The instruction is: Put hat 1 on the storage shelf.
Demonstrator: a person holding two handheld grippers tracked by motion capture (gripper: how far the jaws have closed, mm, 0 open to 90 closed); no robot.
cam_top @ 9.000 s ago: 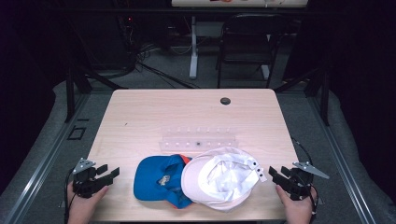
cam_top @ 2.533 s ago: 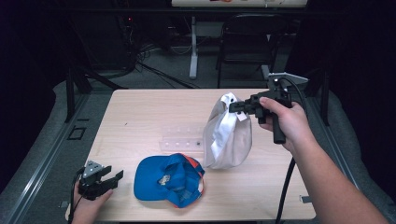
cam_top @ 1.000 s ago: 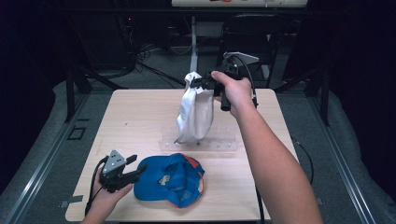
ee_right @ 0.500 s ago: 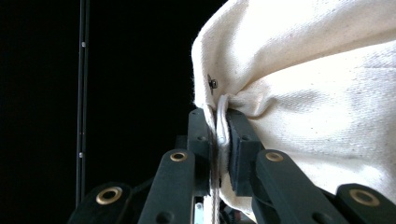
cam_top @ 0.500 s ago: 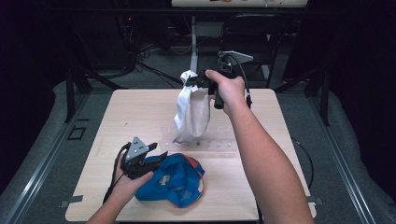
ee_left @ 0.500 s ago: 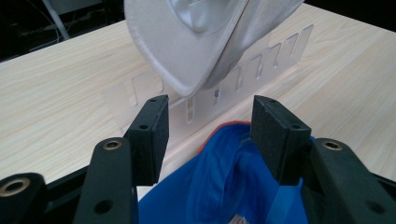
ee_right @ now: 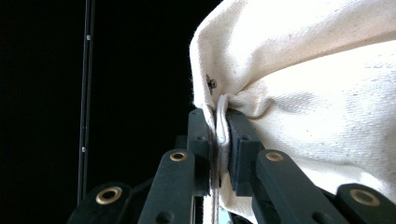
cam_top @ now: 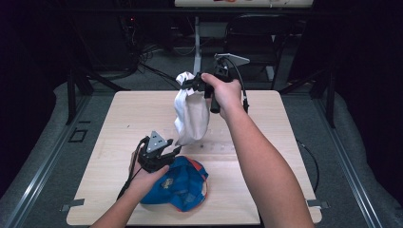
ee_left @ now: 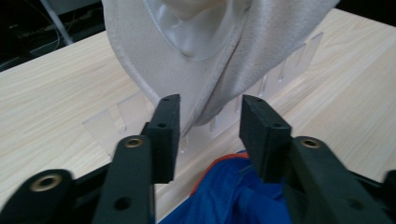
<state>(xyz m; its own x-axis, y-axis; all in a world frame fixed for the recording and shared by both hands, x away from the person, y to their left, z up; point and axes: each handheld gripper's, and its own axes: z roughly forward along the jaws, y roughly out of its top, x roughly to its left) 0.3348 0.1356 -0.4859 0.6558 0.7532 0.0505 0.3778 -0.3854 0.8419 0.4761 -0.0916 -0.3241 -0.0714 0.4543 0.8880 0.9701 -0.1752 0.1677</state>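
Observation:
A white cap point(cam_top: 191, 114) hangs over the table from my right gripper point(cam_top: 189, 85), which is shut on its top edge; in the right gripper view the cloth point(ee_right: 308, 93) is pinched between the pads of the gripper point(ee_right: 217, 140). My left gripper point(cam_top: 169, 152) sits at the cap's lower tip, just above a blue cap point(cam_top: 183, 187) lying on the table. In the left gripper view the white brim point(ee_left: 201, 70) dips between the jaws of the gripper point(ee_left: 210, 123), which have just been closing. A gap still shows on each side of the brim.
A clear plastic slotted rack point(cam_top: 216, 145) lies flat on the wooden table point(cam_top: 119, 118) behind the blue cap point(ee_left: 233, 191); it also appears behind the brim as the rack point(ee_left: 112, 123). A black chair and cables stand beyond the far edge.
My left gripper has moved right and forward over the blue cap's edge to the hanging white cap's lower tip, and its jaws now stand narrower. The right hand has barely shifted.

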